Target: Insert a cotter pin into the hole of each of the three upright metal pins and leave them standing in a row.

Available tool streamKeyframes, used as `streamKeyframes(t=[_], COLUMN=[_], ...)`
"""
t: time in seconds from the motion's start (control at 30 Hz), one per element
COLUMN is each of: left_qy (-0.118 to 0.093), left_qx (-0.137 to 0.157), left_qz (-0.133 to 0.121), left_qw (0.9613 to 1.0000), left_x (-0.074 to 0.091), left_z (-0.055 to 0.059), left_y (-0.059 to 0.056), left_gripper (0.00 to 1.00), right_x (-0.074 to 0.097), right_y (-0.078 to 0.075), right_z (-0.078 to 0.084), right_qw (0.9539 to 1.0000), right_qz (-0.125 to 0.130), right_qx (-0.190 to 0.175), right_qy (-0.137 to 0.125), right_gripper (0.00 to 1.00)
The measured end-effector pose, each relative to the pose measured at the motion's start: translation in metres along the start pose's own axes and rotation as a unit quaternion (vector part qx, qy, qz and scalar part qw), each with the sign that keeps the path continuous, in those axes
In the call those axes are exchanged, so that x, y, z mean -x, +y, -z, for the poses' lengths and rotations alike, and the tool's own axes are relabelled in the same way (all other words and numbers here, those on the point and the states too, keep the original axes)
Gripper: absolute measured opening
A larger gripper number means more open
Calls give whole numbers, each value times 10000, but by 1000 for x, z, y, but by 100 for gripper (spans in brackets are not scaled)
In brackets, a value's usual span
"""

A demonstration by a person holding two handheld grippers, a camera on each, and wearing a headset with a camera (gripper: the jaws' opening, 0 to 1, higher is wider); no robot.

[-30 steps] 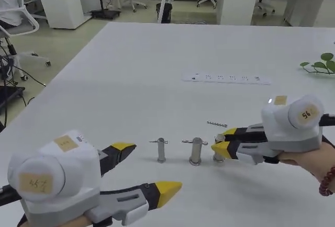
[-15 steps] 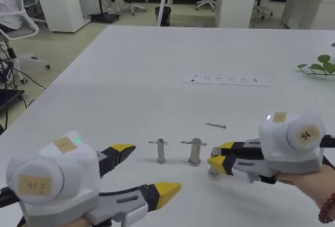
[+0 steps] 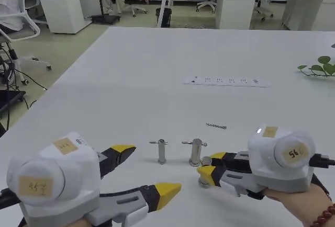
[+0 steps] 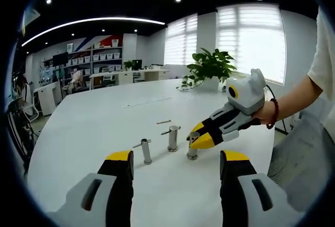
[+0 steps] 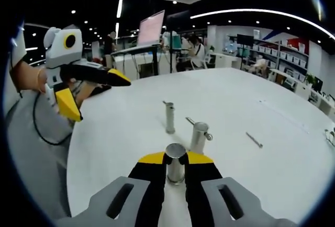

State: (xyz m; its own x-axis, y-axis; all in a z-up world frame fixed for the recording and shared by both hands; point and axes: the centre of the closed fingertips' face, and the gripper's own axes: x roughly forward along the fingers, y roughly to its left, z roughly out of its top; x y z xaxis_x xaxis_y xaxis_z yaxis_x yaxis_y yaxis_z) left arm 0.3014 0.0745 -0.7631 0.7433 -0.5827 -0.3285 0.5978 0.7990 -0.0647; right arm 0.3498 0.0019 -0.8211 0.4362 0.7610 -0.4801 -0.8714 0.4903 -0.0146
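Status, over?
Left gripper open, hovering. Right gripper shut on third metal pin. Loose cotter pin on table beyond it; nothing blocking.

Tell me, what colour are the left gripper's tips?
Yellow; left gripper, clearest in the head view.

Front of the row is crowded. Right gripper (image 3: 209,165) is clamped on the third pin (image 5: 175,164), just beside the middle pin (image 3: 196,152). Left gripper (image 3: 152,167), jaws apart, sits near the left pin (image 3: 162,151). Inserted cotter pins (image 3: 189,143) jut sideways into the gaps. Behind the row the table (image 3: 157,80) is open up to a loose cotter pin (image 3: 216,126) and the power strip (image 3: 225,81).
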Motion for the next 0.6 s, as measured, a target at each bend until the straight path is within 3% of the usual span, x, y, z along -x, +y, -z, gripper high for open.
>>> streamKeyframes(t=[0.6], left_qy=[32], left_qx=[-4], left_qz=[40], left_qw=[10000], left_x=[-1], left_z=[2], left_y=[-3], left_gripper=[66], right_x=[0], right_y=[10], right_z=[3], right_qw=[9999], right_qz=[32], right_qx=[-37], right_qy=[-142], right_gripper=[14])
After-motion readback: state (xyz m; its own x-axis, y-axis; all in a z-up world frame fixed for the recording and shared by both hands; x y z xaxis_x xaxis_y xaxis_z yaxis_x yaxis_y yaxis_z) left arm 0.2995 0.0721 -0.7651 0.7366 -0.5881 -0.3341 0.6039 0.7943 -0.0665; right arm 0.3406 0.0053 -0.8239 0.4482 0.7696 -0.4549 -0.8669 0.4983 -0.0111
